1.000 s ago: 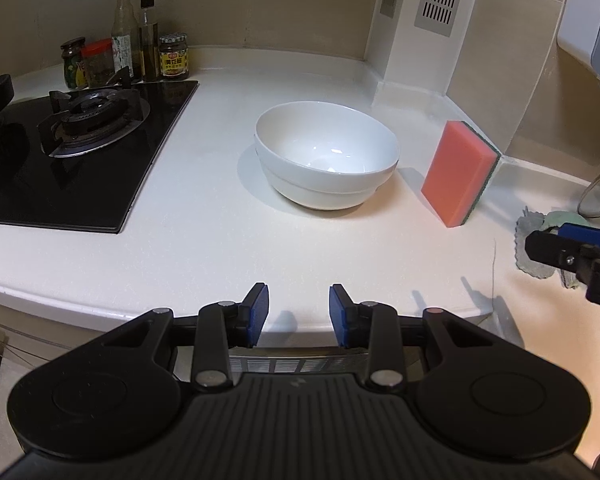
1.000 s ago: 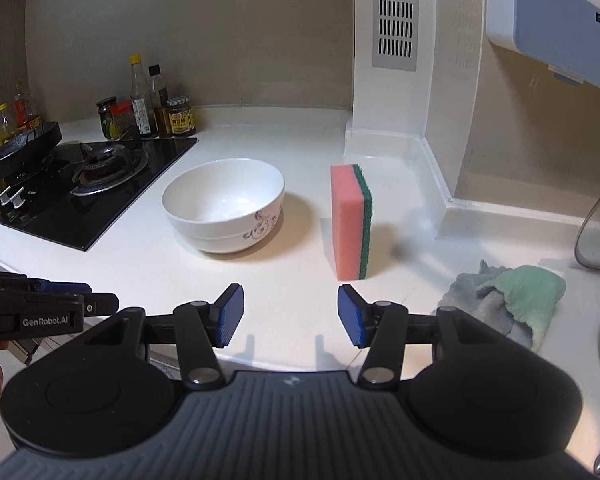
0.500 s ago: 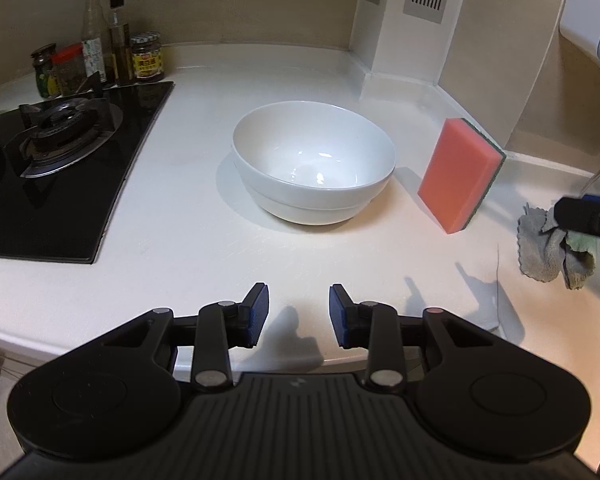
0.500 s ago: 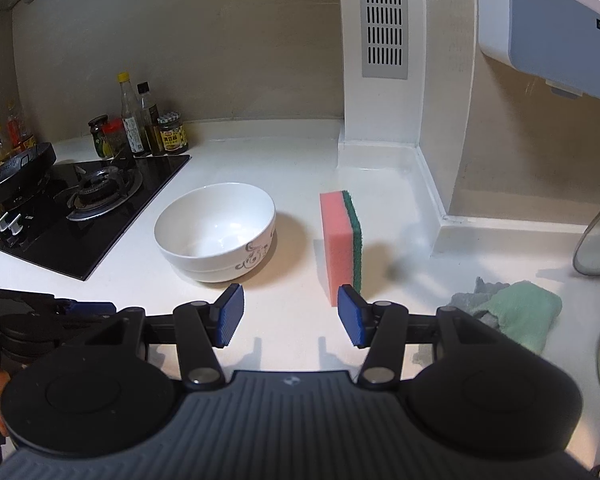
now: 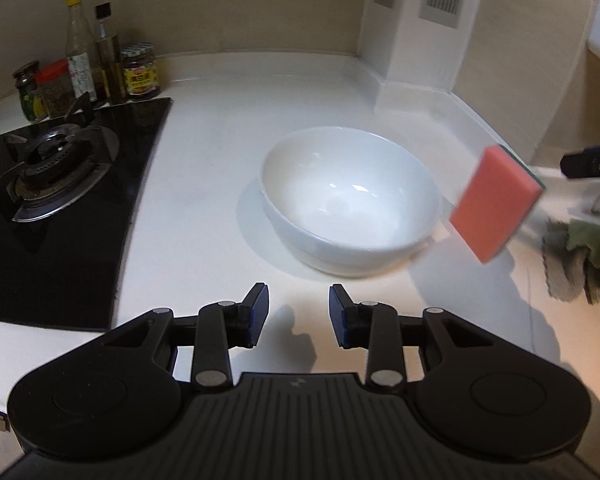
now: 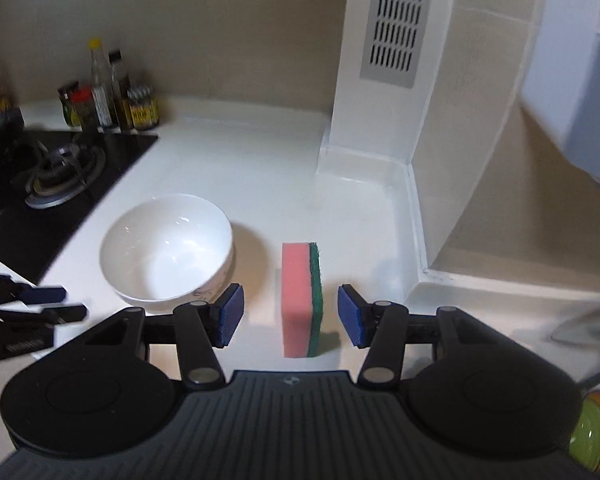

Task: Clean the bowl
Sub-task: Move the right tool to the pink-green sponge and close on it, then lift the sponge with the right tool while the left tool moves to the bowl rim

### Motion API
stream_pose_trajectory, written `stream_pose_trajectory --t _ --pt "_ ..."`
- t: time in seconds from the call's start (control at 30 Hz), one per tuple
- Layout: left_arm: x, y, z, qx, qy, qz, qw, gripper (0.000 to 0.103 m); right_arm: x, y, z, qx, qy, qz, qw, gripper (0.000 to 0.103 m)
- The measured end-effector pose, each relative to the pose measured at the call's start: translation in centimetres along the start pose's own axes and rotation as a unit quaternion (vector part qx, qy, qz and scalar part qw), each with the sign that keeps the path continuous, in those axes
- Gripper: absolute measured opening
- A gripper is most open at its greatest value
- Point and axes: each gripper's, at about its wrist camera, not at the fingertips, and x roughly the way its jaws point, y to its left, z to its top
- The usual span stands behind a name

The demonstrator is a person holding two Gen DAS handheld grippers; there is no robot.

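A white bowl stands upright and empty on the white counter. Just right of it a pink sponge with a green scouring side stands on its edge. My left gripper is open, a short way in front of the bowl, nothing between its blue pads. My right gripper is open too, its blue pads either side of the sponge's near end without touching it. The left gripper's tips also show at the left edge of the right wrist view.
A black gas hob fills the counter's left side, with sauce bottles and jars behind it. A crumpled grey-green cloth lies right of the sponge. A white pillar with a vent rises at the back corner.
Both grippers have moved forward over the counter. The left one is nearer the bowl; the right one now has the sponge between its open pads. Bowl and sponge have not moved.
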Motion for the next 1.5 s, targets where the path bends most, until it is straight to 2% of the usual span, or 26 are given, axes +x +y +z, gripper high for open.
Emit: stream_pose_trajectory --t 0.13,0.37,0.5,0.53,0.6,0.67,1.0,1.2,1.33,1.43,1.47,1.5 --pt "0.5 1.4 0.9 -0.029 0.004 0.013 0.9995 0.04 4.1 -0.3 1.7 0.004 0.046 0.008 0.999 0.047" --pt "1.1 1.7 1.8 -0.024 0.012 0.018 0.9995 0.04 9.8 -0.3 1.7 -0.019 0.11 0.023 0.993 0.047" --pt "1.5 1.8 2.2 -0.027 0.02 0.026 0.9991 0.04 10.7 0.0 1.3 -0.037 0.117 0.045 0.991 0.039" --pt "1.6 1.8 2.3 -0.027 0.021 0.027 0.9991 0.04 10.7 0.1 1.3 -0.044 0.116 0.048 0.991 0.034" --pt "1.7 1.9 2.7 -0.03 0.024 0.025 0.999 0.04 10.5 0.2 1.3 -0.062 0.111 0.051 0.991 0.029" --pt "1.8 2.0 3.1 -0.035 0.025 0.021 0.9989 0.04 10.4 0.3 1.1 -0.078 0.108 0.058 0.989 0.028" --pt "1.9 3.9 5.3 -0.054 0.027 0.006 0.9981 0.04 8.3 1.0 1.1 -0.157 0.051 0.044 0.985 0.027" --pt "2.8 4.0 7.1 -0.051 0.021 0.008 0.9984 0.04 6.4 0.7 2.6 -0.184 0.026 0.024 0.982 0.027" --pt "3.6 3.5 7.9 -0.042 0.026 0.002 0.9988 0.04 4.6 0.7 4.2 -0.191 -0.011 0.02 0.981 0.027" --pt "3.9 3.6 8.1 -0.041 0.03 -0.001 0.9987 0.04 2.0 1.2 5.6 -0.195 -0.076 0.046 0.977 0.027" --pt "4.0 3.8 8.2 -0.044 0.033 -0.002 0.9985 0.04 1.3 1.5 6.0 -0.197 -0.089 0.069 0.974 0.027" --pt "4.1 4.0 8.2 -0.047 0.036 -0.003 0.9982 0.04 0.4 2.1 6.4 -0.203 -0.099 0.113 0.968 0.027"
